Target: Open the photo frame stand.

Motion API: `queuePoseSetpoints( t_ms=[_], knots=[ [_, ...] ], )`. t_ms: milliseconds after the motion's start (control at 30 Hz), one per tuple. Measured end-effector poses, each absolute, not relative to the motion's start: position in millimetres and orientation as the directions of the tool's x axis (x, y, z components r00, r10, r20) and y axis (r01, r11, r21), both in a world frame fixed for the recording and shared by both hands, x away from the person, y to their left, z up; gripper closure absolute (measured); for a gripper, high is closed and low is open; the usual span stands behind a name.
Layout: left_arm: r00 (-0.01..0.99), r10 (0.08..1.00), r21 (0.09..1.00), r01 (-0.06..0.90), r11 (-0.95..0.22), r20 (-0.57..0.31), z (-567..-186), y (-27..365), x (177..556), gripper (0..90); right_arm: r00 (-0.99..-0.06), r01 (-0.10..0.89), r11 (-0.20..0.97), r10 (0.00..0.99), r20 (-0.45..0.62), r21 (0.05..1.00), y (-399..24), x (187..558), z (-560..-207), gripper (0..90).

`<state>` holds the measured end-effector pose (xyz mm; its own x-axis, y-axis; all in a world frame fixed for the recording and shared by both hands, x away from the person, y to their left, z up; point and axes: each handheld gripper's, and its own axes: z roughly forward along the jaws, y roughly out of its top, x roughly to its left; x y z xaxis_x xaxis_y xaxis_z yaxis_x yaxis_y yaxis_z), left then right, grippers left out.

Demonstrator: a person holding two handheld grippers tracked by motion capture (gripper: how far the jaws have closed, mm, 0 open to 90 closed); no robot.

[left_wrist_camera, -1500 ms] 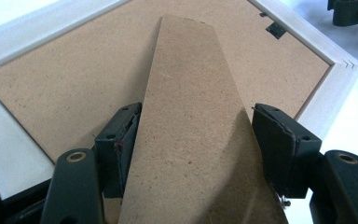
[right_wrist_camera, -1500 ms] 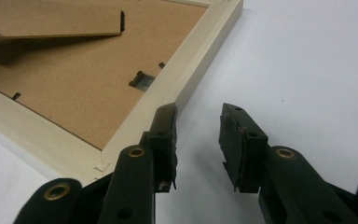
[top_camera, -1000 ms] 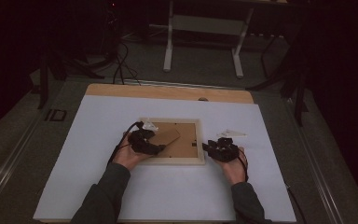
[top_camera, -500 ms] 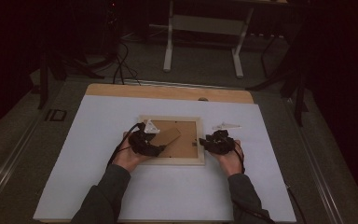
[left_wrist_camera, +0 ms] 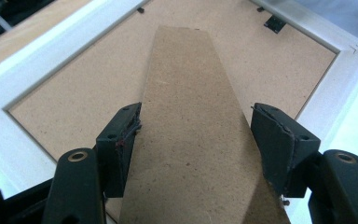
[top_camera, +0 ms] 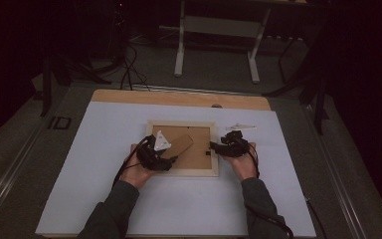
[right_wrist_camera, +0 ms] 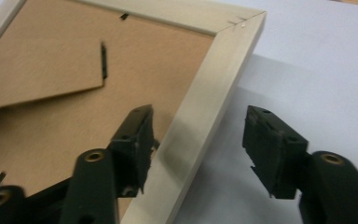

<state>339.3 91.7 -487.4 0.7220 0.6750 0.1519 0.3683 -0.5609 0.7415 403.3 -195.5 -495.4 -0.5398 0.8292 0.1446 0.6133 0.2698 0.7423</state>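
1. A picture frame point(top_camera: 183, 148) lies face down in the middle of the white table point(top_camera: 104, 149), and its brown stand flap point(left_wrist_camera: 191, 130) is being worked on.
2. The flap is bracketed by the left gripper point(left_wrist_camera: 196, 140); one pad touches its edge, the other stands just clear (no firm pinch).
3. The frame's right rail point(right_wrist_camera: 200, 135) is straddled by the right gripper point(right_wrist_camera: 196, 140), whose jaws have just been opening, pads off it.
4. Next, a firmer hold on the flap is probably called for
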Motion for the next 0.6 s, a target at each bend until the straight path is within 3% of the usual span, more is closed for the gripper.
queuePoseSetpoints(
  t_ms=[600],
  knots=[
    [0.712,0.655,0.753,0.280,-0.596,0.254,-484.1,86.6,326.8,37.3,-0.548,0.641,0.208,0.798,0.250,0.739,-191.4,422.6,-491.4,34.7]
  ],
)
